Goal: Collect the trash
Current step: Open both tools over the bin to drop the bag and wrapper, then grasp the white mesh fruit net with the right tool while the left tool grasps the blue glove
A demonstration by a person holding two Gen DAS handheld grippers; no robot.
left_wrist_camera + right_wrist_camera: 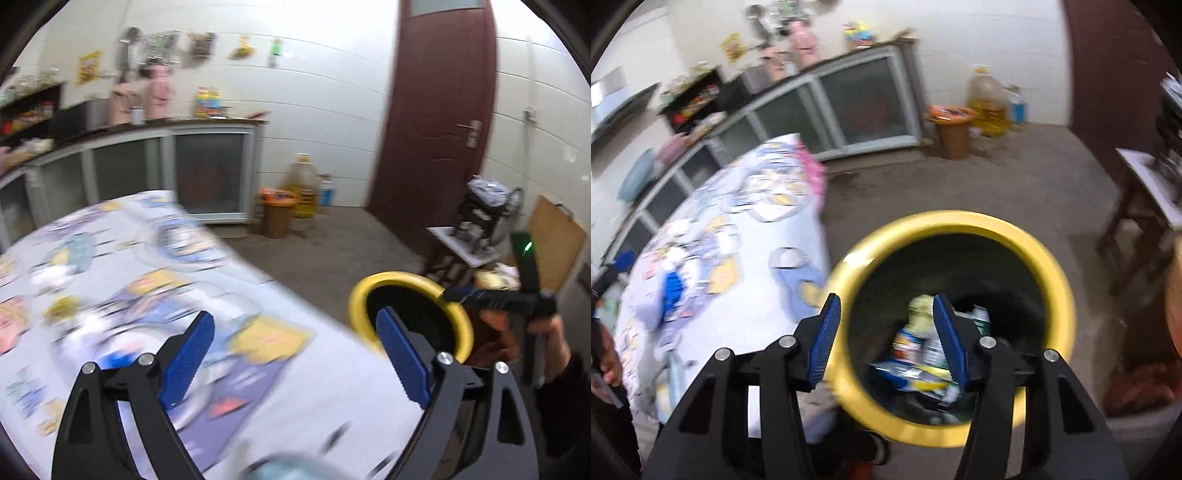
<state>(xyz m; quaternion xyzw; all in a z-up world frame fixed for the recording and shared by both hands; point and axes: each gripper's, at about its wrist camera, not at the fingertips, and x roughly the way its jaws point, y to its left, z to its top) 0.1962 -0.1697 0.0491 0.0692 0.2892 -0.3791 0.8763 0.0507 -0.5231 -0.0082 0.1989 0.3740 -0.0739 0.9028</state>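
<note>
the left gripper (295, 354) hangs over the table (122, 266), which wears a cartoon-print cloth; its blue pads (190, 360) stand wide apart with nothing between them. at the bottom edge of this view a pale, blurred shape lies on the cloth, too smeared to name. to the right, beside the table edge, sits the yellow-rimmed bin (410, 278), and the right gripper (456, 295) reaches in over its rim, held by the right hand (554, 339). from here the bin's inside is only a dark hole.

the right wrist view looks straight down into that bin (960, 221). at the bottom lies the trash (916, 354): crumpled wrappers in blue, yellow, white and green, all blurred. the right gripper (884, 332) hovers above the opening with its jaws spread wide and empty; one pad (823, 338) is over the rim, the other over the trash. the table (713, 240) shows at the left, just beside the bin.

both views catch a brown bucket (277, 214) and an oil jug (304, 186) on the floor by the far wall, next to a glass-fronted cabinet (207, 170). only the left view shows the door (436, 122) in full.
</note>
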